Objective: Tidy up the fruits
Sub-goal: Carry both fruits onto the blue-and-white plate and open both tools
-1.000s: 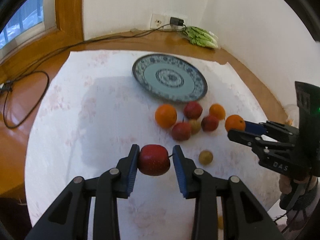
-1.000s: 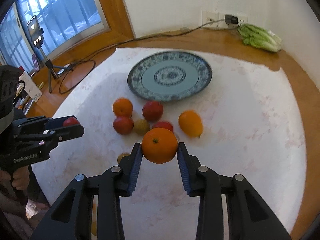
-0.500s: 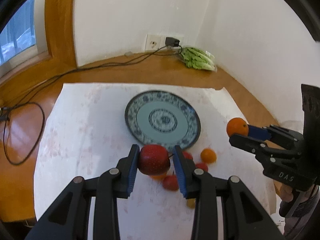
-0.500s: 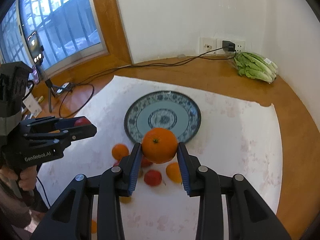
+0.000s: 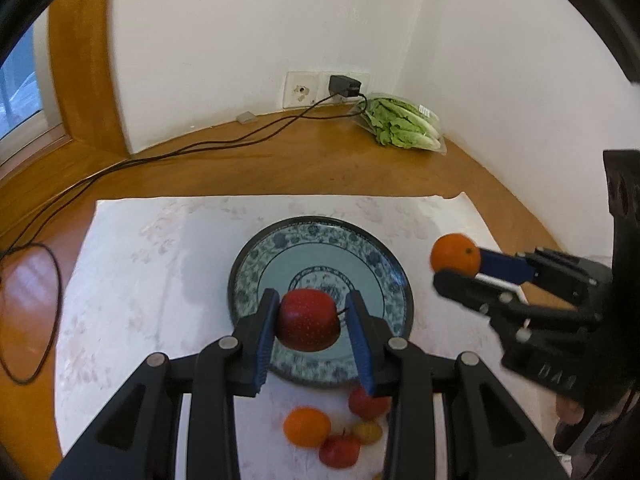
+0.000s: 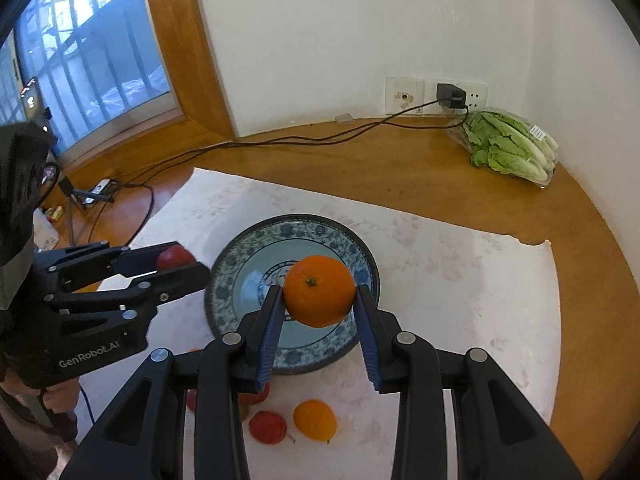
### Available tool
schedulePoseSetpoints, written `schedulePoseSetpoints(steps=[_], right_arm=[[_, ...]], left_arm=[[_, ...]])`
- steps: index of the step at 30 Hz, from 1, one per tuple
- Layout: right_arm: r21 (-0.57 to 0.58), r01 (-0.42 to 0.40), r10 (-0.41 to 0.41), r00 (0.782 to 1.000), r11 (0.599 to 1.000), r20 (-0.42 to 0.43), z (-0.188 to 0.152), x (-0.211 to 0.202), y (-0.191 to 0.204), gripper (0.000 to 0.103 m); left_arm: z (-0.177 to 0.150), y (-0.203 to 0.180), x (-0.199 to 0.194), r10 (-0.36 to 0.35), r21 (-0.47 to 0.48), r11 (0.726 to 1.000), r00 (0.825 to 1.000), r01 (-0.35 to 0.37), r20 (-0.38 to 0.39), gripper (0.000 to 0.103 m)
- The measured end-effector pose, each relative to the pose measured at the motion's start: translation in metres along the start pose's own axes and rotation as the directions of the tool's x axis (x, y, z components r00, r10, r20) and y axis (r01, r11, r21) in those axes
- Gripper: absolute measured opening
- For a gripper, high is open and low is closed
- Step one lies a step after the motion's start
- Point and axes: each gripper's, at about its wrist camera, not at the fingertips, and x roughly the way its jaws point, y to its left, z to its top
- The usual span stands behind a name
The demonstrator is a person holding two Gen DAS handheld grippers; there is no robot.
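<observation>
Both claws have advanced over the plate (image 5: pixel 244 264), left claw (image 5: pixel 310 314) gripping apple (image 5: pixel 309 320), right claw (image 6: pixel 319 300) gripping orange (image 6: pixel 319 290).

We read "GenRobot.AI" in pale letters on the black body of the left gripper (image 6: pixel 176 268), at the near left of the right wrist view. On the body of the right gripper (image 5: pixel 454 266), at the near right of the left wrist view, we make out only "DA", the rest too dim. The white label on the lettuce bag (image 6: pixel 512 148), far right, is too small to read.
</observation>
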Motion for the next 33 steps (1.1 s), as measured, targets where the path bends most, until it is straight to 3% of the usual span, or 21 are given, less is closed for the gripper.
schedulePoseSetpoints(steps=[15, 24, 33], right_arm=[[0.006, 0.025, -0.025, 0.997, 1.0, -0.075, -0.01, 0.064, -0.008, 0.037], [-0.039, 0.065, -0.069, 0.993, 0.997, -0.096, -0.016, 0.08, -0.003, 0.037], [-0.029, 0.057, -0.06, 0.992, 0.998, -0.113, -0.017, 0.086, -0.004, 0.037]], left_arm=[[0.0, 0.01, 0.074, 0.015, -0.017, 1.0, 0.998, -0.016, -0.066, 0.036], [-0.004, 0.01, 0.084, 0.03, -0.008, 0.999, 0.997, -0.031, -0.075, 0.036], [-0.003, 0.007, 0.088, 0.022, -0.003, 1.0, 0.996, -0.022, -0.082, 0.036]])
